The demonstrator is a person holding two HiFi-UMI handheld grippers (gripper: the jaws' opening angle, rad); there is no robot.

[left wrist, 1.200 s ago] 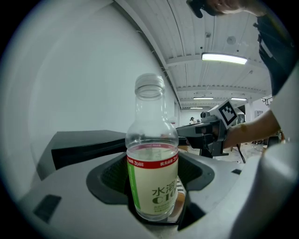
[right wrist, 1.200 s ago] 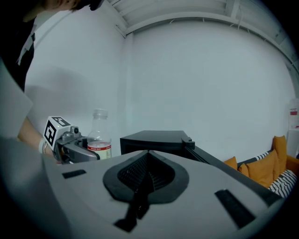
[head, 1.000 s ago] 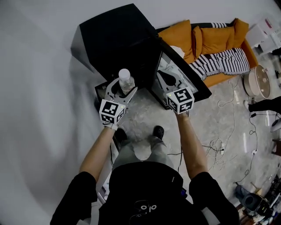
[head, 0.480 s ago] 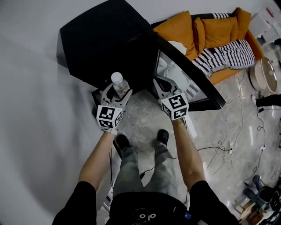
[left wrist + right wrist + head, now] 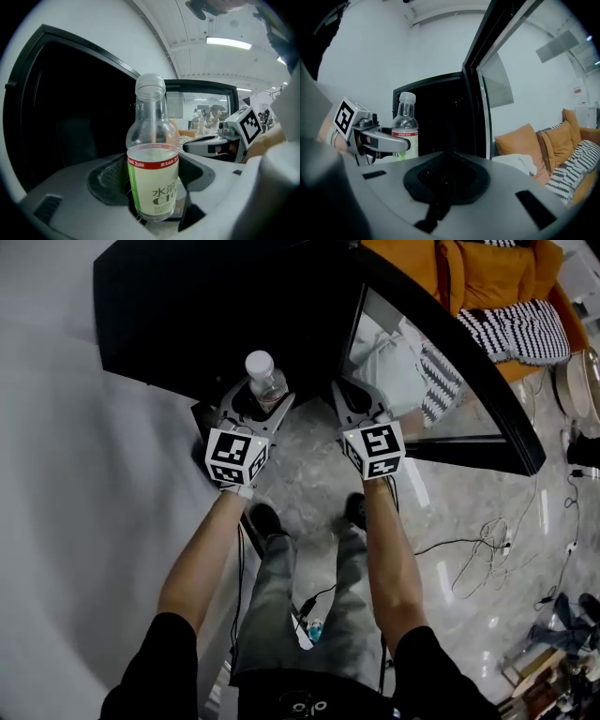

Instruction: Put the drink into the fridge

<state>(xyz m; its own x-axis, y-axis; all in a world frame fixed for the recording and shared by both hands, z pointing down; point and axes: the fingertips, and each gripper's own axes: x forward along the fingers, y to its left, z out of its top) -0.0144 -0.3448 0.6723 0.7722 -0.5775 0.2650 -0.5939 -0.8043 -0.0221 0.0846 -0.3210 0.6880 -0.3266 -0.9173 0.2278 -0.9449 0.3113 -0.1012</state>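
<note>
A clear drink bottle (image 5: 265,381) with a white cap and a green and white label stands upright between the jaws of my left gripper (image 5: 262,407), which is shut on it. In the left gripper view the bottle (image 5: 152,178) fills the middle, with the fridge's dark inside (image 5: 70,122) behind it. The black fridge (image 5: 187,315) stands just ahead, and its glass door (image 5: 450,362) is swung open to the right. My right gripper (image 5: 356,401) is beside the left one, in front of the door's edge (image 5: 480,93), shut with nothing in it.
An orange sofa (image 5: 487,277) with a striped blanket lies behind the open door. Cables (image 5: 487,540) trail over the marble floor at the right. The person's shoes (image 5: 265,519) stand just below the grippers. A white wall runs along the left.
Both grippers and the head have come closer to the fridge opening. The bottle stays held upright in the left gripper. The open door now stretches further across the right of the view.
</note>
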